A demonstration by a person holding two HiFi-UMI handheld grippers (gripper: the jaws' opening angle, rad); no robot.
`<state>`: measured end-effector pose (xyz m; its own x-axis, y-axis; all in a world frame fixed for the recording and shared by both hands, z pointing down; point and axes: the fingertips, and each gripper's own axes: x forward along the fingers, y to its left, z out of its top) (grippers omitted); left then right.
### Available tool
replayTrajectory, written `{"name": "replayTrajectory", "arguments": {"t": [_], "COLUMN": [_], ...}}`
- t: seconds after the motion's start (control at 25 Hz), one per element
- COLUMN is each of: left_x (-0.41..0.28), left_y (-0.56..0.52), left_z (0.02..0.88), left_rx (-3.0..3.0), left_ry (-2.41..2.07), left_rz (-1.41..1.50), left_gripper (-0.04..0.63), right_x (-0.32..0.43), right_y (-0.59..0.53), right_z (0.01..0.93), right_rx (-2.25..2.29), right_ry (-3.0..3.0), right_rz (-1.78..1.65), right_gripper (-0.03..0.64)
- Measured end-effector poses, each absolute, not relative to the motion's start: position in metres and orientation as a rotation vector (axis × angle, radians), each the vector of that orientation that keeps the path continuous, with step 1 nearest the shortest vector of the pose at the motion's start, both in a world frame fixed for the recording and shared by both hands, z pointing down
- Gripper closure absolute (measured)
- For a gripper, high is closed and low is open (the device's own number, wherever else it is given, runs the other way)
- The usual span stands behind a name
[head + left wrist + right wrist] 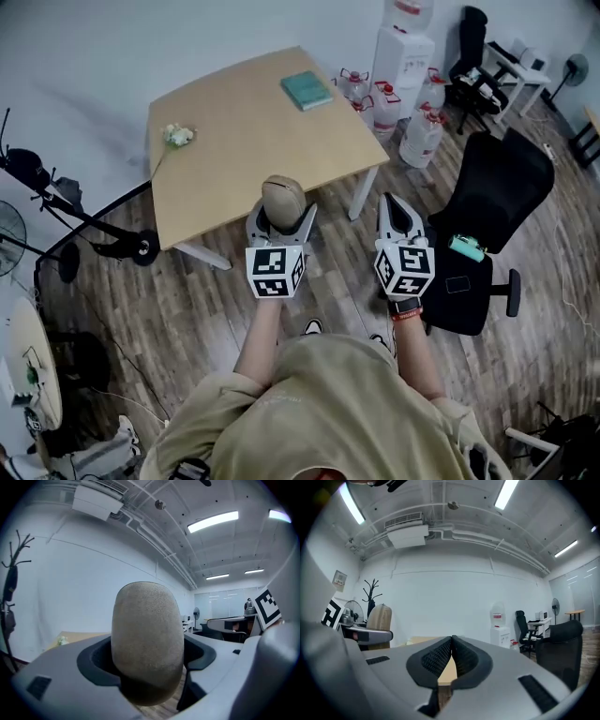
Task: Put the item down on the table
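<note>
A beige, rough-skinned oval item (283,201) stands upright between the jaws of my left gripper (281,221), which is shut on it. In the left gripper view the beige item (147,634) fills the middle, and both dark pads (98,660) press its sides. It hangs over the wood floor just short of the table's near edge (234,220). My right gripper (393,202) is held level to the right, shut and empty; its ribbed pads (440,656) meet. The right gripper view also shows the beige item (379,620) at left.
On the light wooden table (244,141) lie a teal book (307,90) at the far right and a small white flower bunch (177,136) at the left. A black office chair (492,206) stands at the right. Water bottles (412,131) stand behind the table.
</note>
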<state>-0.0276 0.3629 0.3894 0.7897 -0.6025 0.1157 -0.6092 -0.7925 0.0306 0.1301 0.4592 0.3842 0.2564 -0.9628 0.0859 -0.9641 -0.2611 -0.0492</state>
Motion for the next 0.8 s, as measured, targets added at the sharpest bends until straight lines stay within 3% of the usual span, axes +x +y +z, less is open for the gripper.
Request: {"name": "replayTrajectory", "arguments": {"t": [0.36, 0.8], "left_x": [-0.147, -0.196], "left_y": [0.293, 0.234], "left_z": [0.394, 0.408], "left_rx": [2.782, 2.659], "left_ry": [-1.235, -1.46], "left_rz": [0.127, 0.129], "left_gripper": [0.224, 0.224], "right_x": [0.008, -0.04], "right_y": [0.353, 0.27], "right_z": [0.391, 0.414], "right_rx": [2.266, 2.042], "right_ry": [-2.142, -2.318], "right_rz": [0.233, 0.347], "right_gripper": [0.603, 0.607]}}
